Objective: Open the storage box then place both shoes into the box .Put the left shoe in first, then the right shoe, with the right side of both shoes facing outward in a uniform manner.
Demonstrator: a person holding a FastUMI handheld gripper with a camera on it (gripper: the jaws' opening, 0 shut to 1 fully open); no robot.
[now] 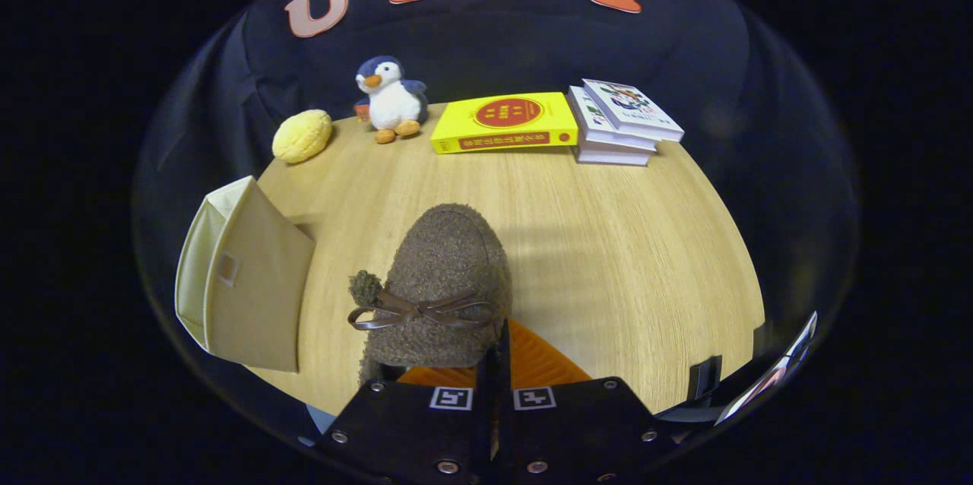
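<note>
A brown fuzzy shoe (445,272) with a dark bow and a pompom hangs just ahead of my gripper (496,363), toe pointing away from me. The two fingers stand pressed together on the shoe's rear rim, so the gripper is shut on it. The shoe's shadow falls on the wooden table (623,242) to its right, so it seems lifted off the surface. A beige fabric storage box (251,280) stands to the left of the shoe, close beside it. Its pale inside shows along the far upper edge. The shoe's heel is hidden behind the fingers.
Along the table's far edge sit a yellow bun-shaped toy (302,135), a plush penguin (389,99), a yellow book (505,122) and a stack of white books (619,124). Bare wood lies to the right of the shoe and beyond it.
</note>
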